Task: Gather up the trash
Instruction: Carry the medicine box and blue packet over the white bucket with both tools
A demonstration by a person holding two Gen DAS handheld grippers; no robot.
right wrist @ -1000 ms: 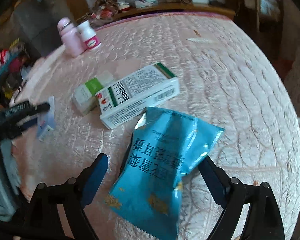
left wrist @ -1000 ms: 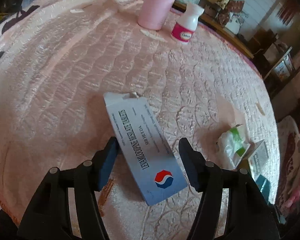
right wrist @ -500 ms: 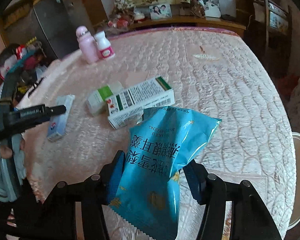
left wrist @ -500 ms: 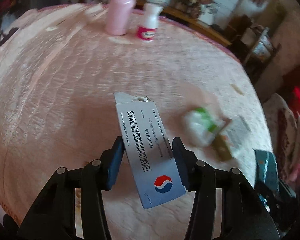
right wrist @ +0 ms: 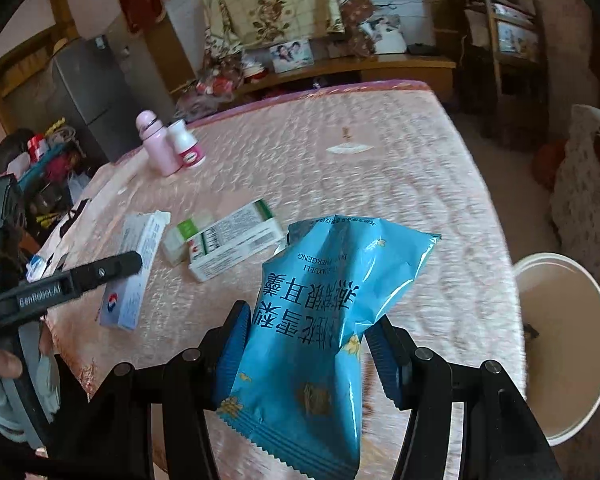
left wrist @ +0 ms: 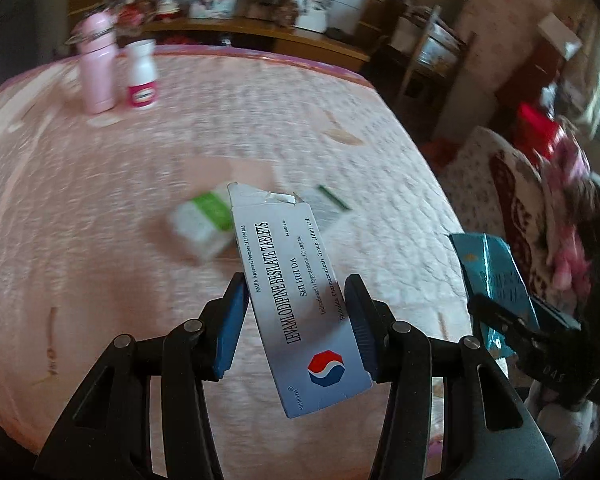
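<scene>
My left gripper (left wrist: 296, 312) is shut on a white tablet box (left wrist: 284, 248) with a red and blue logo, held tilted above the pink quilted table (left wrist: 100, 200). My right gripper (right wrist: 308, 320) is shut on a crinkled blue snack bag (right wrist: 332, 280), also lifted off the cloth. The right wrist view shows the left gripper (right wrist: 100, 272) at the left with its tablet box (right wrist: 132, 276). A white and green carton (right wrist: 236, 240) and a small green and white box (right wrist: 184, 236) lie together mid-table.
A pink bottle (right wrist: 156, 148) and a white bottle with a pink label (right wrist: 188, 146) stand at the table's far left corner. A white bucket (right wrist: 564, 340) stands on the floor off the table's right edge. A wooden shelf and chair lie beyond.
Both grippers stood open around their items lying on the cloth; they have shut on them and raised them clear of the table. The left one has also rolled.
</scene>
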